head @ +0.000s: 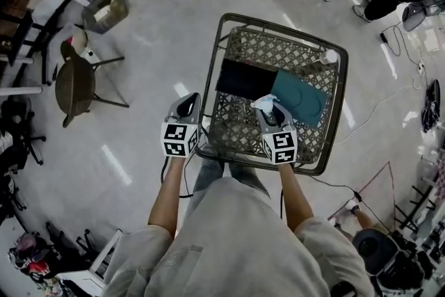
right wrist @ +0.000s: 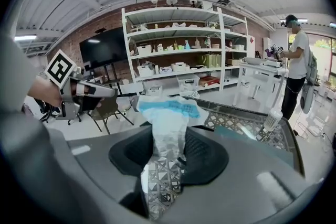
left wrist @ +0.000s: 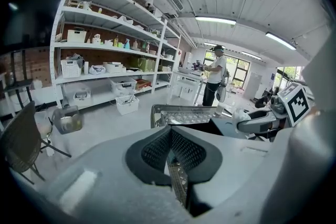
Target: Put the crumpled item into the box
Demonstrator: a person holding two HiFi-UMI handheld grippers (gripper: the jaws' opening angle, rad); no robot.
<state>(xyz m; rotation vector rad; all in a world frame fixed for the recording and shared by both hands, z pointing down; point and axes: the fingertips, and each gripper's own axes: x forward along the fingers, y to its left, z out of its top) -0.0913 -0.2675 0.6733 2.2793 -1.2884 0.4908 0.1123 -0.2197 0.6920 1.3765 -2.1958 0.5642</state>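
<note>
Inventory, 1 moment, 3 views.

1. Right hand-held gripper [right wrist: 168, 136]: jaws clamped on the lower end of a crumpled white-and-blue wrapper [right wrist: 169, 112]. The wrapper's upper part fans out above the jaw tips. It is held over the near part of the table, just beside the teal item.
2. Left hand-held gripper [left wrist: 169, 134]: jaws together, nothing between them. It is held beside the table's left edge, level with the right one.
3. Table [head: 278, 28]: metal frame with a lattice mesh top, standing on a pale floor.
4. On the table: 1 flat black item [head: 243, 78] touching 1 teal item [head: 304, 99]; 1 small white bottle [head: 329, 57] upright near the far right corner.
5. Surroundings: 1 brown chair [head: 75, 83] well to the left, shelving [right wrist: 178, 55] along a brick wall, 1 person [right wrist: 296, 60] standing at a far bench.
</note>
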